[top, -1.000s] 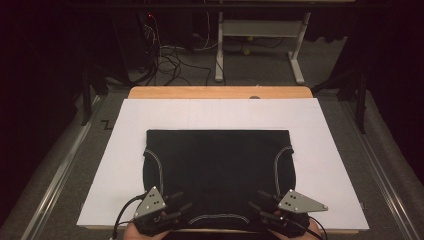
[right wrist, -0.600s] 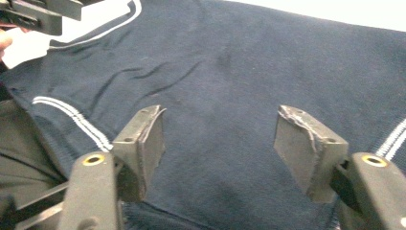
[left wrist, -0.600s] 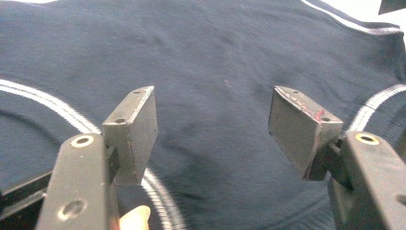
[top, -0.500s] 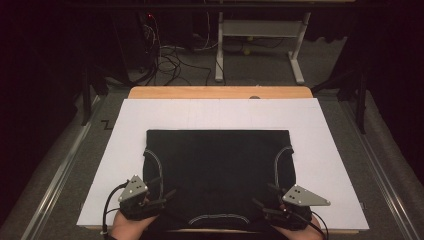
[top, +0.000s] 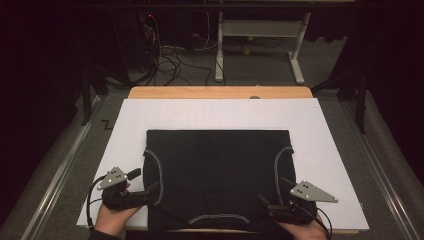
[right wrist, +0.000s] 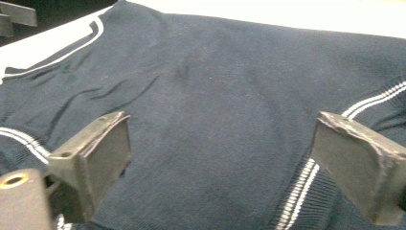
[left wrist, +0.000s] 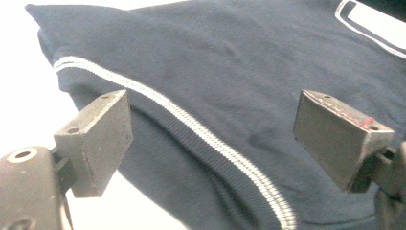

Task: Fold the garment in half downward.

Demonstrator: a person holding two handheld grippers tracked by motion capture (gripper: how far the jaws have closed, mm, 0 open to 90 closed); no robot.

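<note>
Your left gripper point(top: 145, 190) and right gripper point(top: 265, 202) have just been opening, empty; pinch the dark knit sleeveless top with white trim point(top: 217, 175) squarely at its armhole edges.

From above we see a dim, dark-edged room with only the white sheet point(top: 220, 117) on the desk lit, while in both tool views that sheet glares to blank white and the near jaws blur softly against sharper, evenly lit cloth point(left wrist: 249, 72).

Dark folded shirt point(top: 217, 180), white-trimmed, flat on table
</note>
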